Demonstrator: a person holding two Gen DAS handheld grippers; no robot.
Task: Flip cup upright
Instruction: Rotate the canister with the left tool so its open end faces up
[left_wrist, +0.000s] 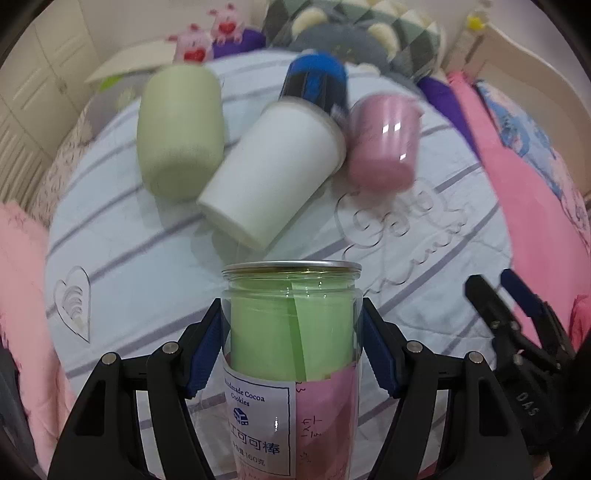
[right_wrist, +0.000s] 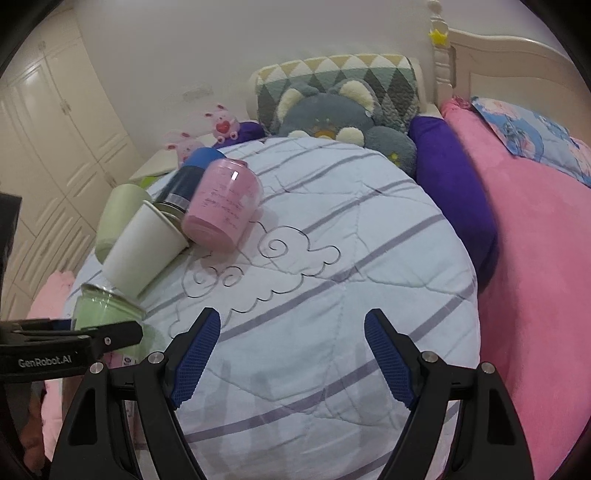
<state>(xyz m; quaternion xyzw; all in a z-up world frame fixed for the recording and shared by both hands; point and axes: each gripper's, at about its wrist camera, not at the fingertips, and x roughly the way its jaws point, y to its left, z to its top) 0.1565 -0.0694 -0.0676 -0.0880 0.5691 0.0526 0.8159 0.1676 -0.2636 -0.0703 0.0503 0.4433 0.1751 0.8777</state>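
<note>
My left gripper (left_wrist: 291, 332) is shut on a clear plastic jar (left_wrist: 291, 325) with green and pink paper inside and a cocoa cookies label, held above the striped quilt (left_wrist: 147, 266). The jar also shows at the left of the right wrist view (right_wrist: 107, 310). Beyond it lie a white paper cup (left_wrist: 273, 170) on its side, a pale green cup (left_wrist: 177, 129), a pink cup (left_wrist: 384, 144) and a blue and black bottle (left_wrist: 317, 79). My right gripper (right_wrist: 291, 350) is open and empty over the quilt (right_wrist: 332, 295), to the right of the cups.
The right gripper shows at the right edge of the left wrist view (left_wrist: 517, 325). A grey plush bear (right_wrist: 332, 114) and patterned pillow (right_wrist: 336, 74) lie at the head of the bed. A pink blanket (right_wrist: 535, 277) and purple cushion (right_wrist: 450, 192) lie right. White cupboards (right_wrist: 48, 147) stand left.
</note>
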